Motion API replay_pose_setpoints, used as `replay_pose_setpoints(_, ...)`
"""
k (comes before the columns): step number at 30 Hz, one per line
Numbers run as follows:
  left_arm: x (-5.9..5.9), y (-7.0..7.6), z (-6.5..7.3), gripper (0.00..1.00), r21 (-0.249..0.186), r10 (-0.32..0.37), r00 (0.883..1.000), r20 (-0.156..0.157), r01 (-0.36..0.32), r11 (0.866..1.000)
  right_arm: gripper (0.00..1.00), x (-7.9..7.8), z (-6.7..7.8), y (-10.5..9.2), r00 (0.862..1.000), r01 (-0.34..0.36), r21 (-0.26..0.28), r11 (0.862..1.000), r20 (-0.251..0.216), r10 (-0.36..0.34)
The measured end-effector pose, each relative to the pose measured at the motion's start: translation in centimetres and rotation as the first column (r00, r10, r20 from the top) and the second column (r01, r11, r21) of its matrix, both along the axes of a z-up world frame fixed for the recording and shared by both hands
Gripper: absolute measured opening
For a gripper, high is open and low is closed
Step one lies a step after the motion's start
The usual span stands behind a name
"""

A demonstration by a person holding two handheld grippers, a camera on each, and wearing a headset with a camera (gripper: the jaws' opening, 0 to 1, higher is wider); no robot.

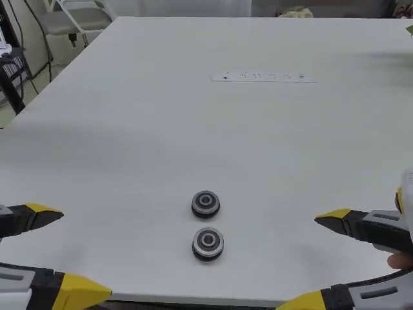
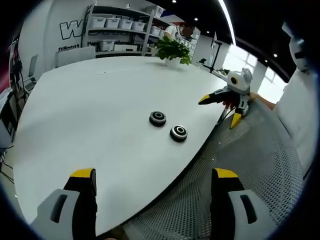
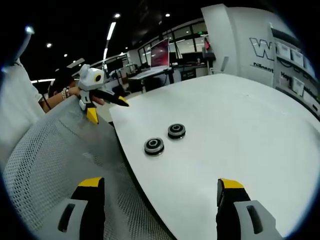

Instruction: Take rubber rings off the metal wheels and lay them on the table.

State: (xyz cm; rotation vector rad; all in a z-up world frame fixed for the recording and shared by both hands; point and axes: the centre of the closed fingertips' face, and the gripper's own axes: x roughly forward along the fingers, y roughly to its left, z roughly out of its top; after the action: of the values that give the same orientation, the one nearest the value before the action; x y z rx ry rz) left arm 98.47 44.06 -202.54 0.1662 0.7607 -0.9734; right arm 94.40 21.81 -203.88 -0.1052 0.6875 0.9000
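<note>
The job has not started. The far wheel [image 1: 205, 204] and near wheel [image 1: 208, 244] on the surface [image 1: 193, 129] wear their rings [image 1: 193, 205]. The left claw [image 1: 84, 254] and right claw [image 1: 300, 261] are wide open, empty.

Cut off, or too small to read
Your left gripper [image 1: 86, 253] is cut by the lower left edge, your right gripper [image 1: 297, 261] by the lower right; the markings on the panel [image 1: 263, 77], upper centre, are unreadable.
</note>
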Motion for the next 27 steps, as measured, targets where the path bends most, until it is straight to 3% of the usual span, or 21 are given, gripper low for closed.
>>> replay_pose_setpoints(3,0.2,0.17,0.15,0.93,0.009,0.005,1.0,0.021,-0.005,1.0,0.92,-0.05,-0.14,-0.1,1.0,-0.003,-0.006,1.0,0.001,0.003)
replay_pose_setpoints(8,0.06,0.45,-0.15,0.94,0.019,0.022,1.0,0.0,-0.022,1.0,0.9,0.02,0.02,-0.23,1.0,0.01,0.01,1.0,0.002,-0.01)
replay_pose_setpoints(11,0.06,0.4,-0.04,0.93,0.022,0.013,1.0,0.016,-0.013,1.0,0.9,-0.06,-0.12,-0.27,1.0,0.006,-0.005,1.0,0.004,-0.006)
replay_pose_setpoints(17,-0.01,0.62,-0.04,0.91,0.027,0.028,0.999,0.017,-0.028,0.999,0.9,-0.2,-0.08,-0.38,1.0,0.004,-0.013,1.0,0.012,-0.003)
replay_pose_setpoints(20,0.05,0.63,0.02,0.9,0.029,0.027,0.999,0.024,-0.028,0.999,0.9,0.26,0.1,-0.67,0.999,0.015,-0.026,1.0,0.04,-0.014)
replay_pose_setpoints(23,-0.15,0.81,-0.31,0.91,0.038,0.035,0.999,0.0,-0.035,0.999,0.89,0.41,0.56,-0.55,0.999,0.033,0.01,0.999,0.039,-0.034)
replay_pose_setpoints(27,-0.28,0.51,-0.09,0.91,0.015,0.031,1.0,-0.001,-0.031,0.999,0.88,0.33,0.52,-0.7,0.998,0.034,-0.002,0.999,0.046,-0.034)
